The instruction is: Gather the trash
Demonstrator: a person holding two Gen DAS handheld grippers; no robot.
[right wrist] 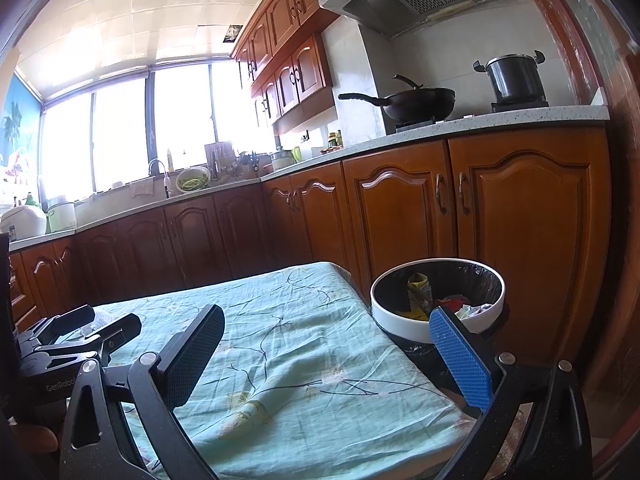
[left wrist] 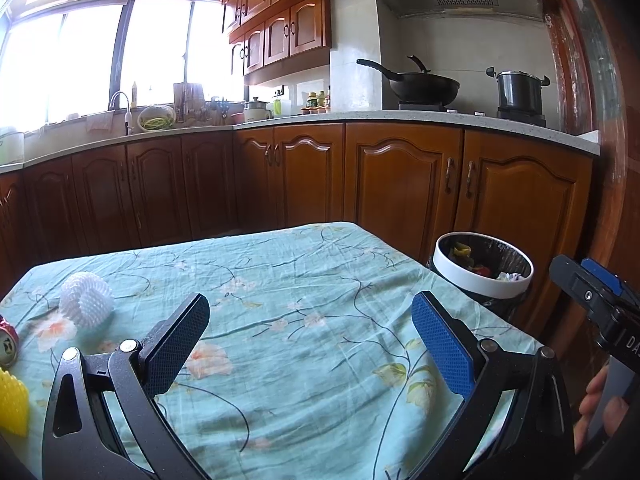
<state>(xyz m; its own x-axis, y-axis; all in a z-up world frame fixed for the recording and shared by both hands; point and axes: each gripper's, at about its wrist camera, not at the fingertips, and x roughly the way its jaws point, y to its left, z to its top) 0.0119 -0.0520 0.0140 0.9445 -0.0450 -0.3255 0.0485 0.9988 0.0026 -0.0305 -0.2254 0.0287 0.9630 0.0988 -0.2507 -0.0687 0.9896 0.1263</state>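
Both grippers, left gripper (left wrist: 310, 340) and right gripper (right wrist: 328, 354), gape empty over the table (left wrist: 280, 272); one white foam net (left wrist: 86, 298), one can (left wrist: 7, 346), one bin (left wrist: 482, 266) nearby.

I read "GenRobo", cut off at the edge, in white on the black body of the left gripper (right wrist: 80, 336). On the right gripper (left wrist: 600, 300) I see white letters "DA", cut short. Nothing else reads.
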